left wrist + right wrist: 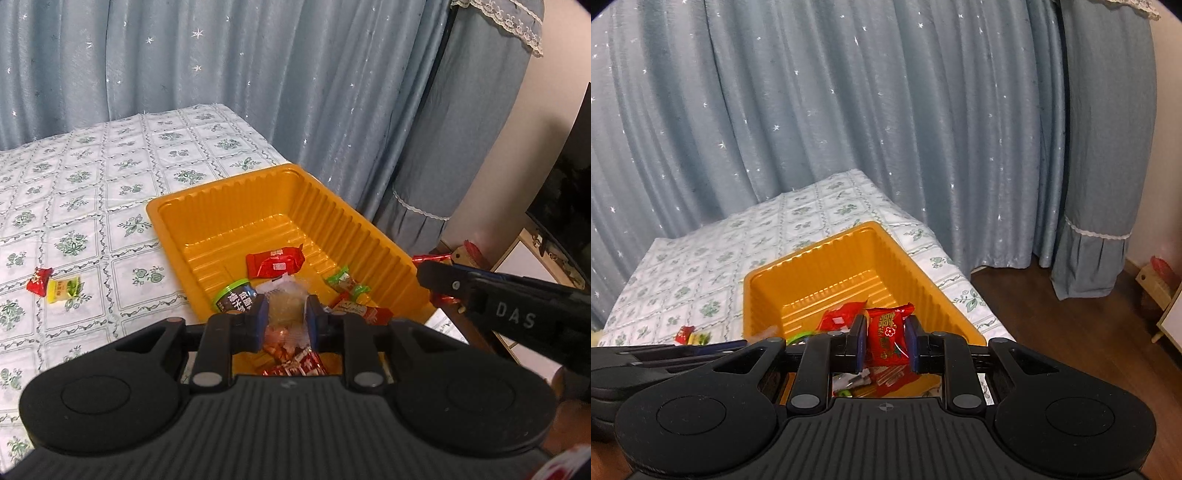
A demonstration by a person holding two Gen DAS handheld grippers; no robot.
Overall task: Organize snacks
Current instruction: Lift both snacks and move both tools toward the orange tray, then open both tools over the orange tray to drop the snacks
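An orange plastic tray (pixel 207 206) sits on the floral tablecloth; it also shows in the right wrist view (pixel 764 291). It holds several wrapped snacks, among them a red packet (pixel 275 263) and a green-lidded cup (pixel 234 297). My left gripper (pixel 286 321) is shut on a clear-wrapped yellowish snack (pixel 286 306), held over the tray's near end. My right gripper (pixel 886 341) is shut on a red candy packet (pixel 888 332) above the tray's near right side; it enters the left wrist view (pixel 439 278) from the right.
A red candy (pixel 38 283) and a yellow-green packet (pixel 64 290) lie on the tablecloth (pixel 92 184) left of the tray. Blue starred curtains hang behind. The table's right edge drops to a wooden floor (pixel 1052 321) with low furniture.
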